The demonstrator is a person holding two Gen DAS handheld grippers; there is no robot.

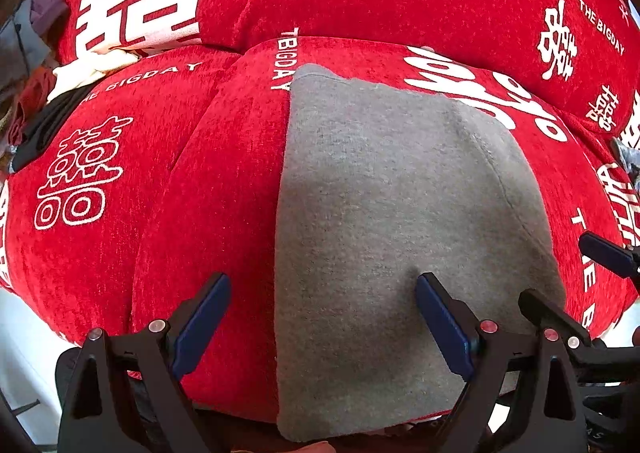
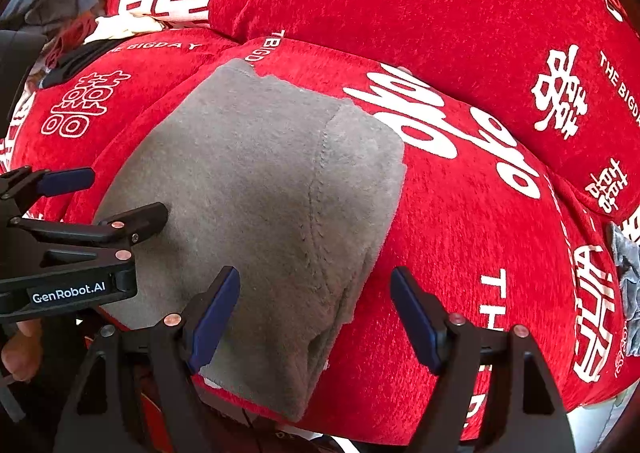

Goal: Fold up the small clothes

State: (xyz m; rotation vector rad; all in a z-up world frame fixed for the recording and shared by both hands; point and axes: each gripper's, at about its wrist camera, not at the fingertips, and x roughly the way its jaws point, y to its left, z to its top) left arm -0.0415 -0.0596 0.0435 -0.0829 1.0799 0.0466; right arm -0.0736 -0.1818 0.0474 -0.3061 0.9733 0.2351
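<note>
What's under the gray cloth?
The gray cloth lies flat on a red cover with white writing, spread over a cushion. The red shows all around it. Whether anything small hides beneath the cloth cannot be seen, because the cloth covers that spot.

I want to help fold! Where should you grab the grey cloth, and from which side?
Probably pinch the cloth at its near right corner, coming from the right with the right hand-held gripper. There the folded edge, past the seam, hangs over the red cushion, so one finger can slip under.

Clothes pile (image 1: 36, 65) cut off, indistinct.
</note>
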